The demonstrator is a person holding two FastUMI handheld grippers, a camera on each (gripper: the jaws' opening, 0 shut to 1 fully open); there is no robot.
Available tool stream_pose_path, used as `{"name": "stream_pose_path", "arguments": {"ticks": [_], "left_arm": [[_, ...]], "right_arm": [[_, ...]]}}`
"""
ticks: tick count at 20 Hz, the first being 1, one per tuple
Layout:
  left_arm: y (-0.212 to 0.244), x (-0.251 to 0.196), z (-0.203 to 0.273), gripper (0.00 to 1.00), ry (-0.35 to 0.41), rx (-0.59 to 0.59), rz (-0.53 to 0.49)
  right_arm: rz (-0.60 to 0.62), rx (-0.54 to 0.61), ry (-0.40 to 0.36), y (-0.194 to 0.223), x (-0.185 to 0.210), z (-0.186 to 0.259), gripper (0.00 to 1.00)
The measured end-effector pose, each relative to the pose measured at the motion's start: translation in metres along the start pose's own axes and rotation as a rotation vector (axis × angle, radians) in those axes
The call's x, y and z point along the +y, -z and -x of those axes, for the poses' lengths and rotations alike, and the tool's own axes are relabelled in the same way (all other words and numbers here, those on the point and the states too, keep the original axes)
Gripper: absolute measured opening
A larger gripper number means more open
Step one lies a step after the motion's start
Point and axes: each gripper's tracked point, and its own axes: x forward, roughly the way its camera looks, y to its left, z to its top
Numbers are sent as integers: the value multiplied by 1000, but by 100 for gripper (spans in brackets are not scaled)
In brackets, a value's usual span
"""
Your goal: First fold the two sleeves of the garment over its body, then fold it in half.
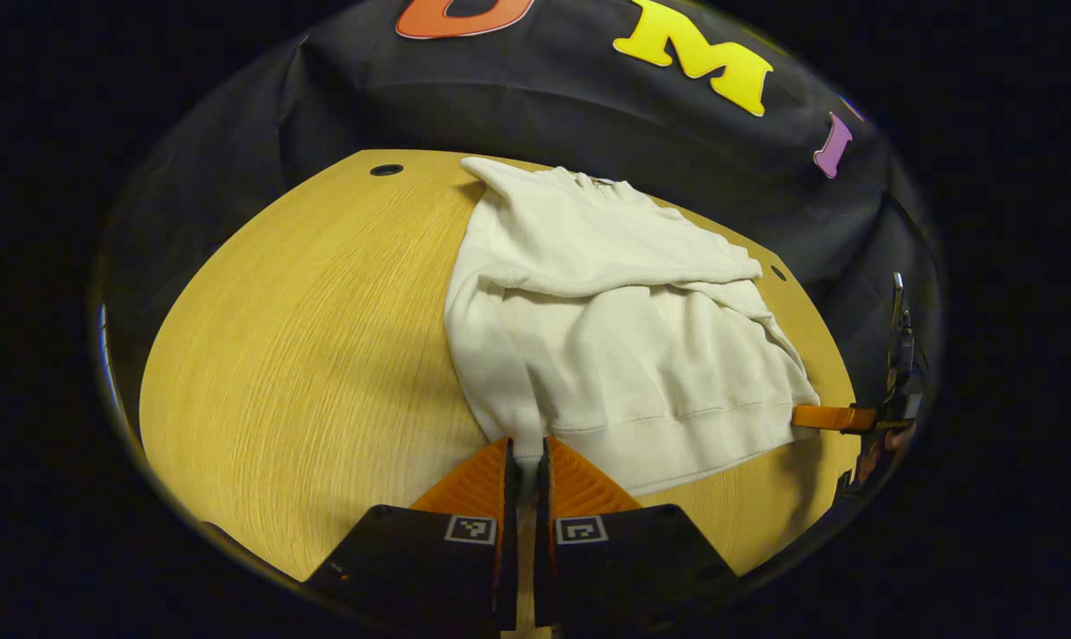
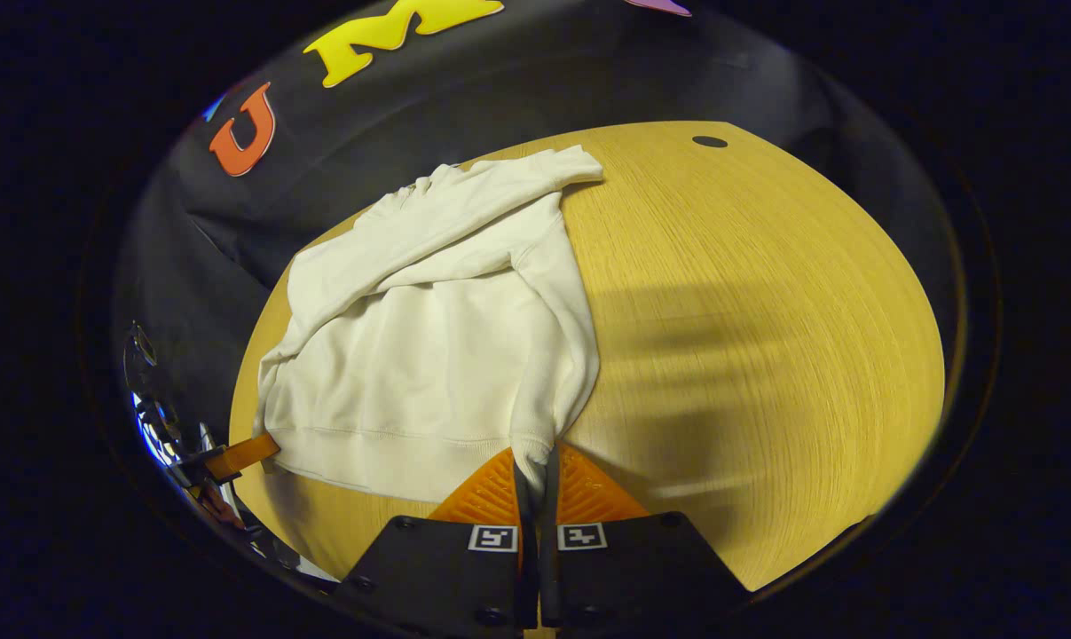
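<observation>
I see the cream-white long-sleeved sweatshirt (image 1: 624,337) lying flat on the yellow wood-grain table (image 1: 304,355), both sleeves crossed over its body. My left gripper (image 1: 526,461) has its jaws pinched on one hem corner; my right gripper (image 2: 536,466) is clamped on the opposite hem corner. Beyond the sweatshirt's collar, a round black hole (image 1: 386,169) marks the tabletop, and black cloth (image 1: 517,98) backs the booth.
</observation>
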Motion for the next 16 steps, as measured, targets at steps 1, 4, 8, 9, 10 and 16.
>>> {"name": "stream_pose_path", "arguments": {"ticks": [1, 4, 8, 9, 10, 16], "left_arm": [[-5, 0, 2, 10, 0, -4, -13], [-25, -4, 15, 8, 19, -44, -19], [-64, -9, 34, 8, 32, -112, -62], [-74, -10, 37, 8, 32, -129, -76], [-88, -11, 40, 8, 37, -149, -87], [-192, -26, 61, 8, 71, -292, -129]], "right_arm": [[-6, -9, -16, -5, 3, 5, 2], [-8, -49, -65, -23, 14, 22, 2], [-32, -118, -113, -65, 28, 46, 2], [-35, -142, -130, -81, 34, 52, 2], [-29, -167, -146, -96, 40, 59, 1], [12, -306, -233, -201, 89, 106, 1]]}}
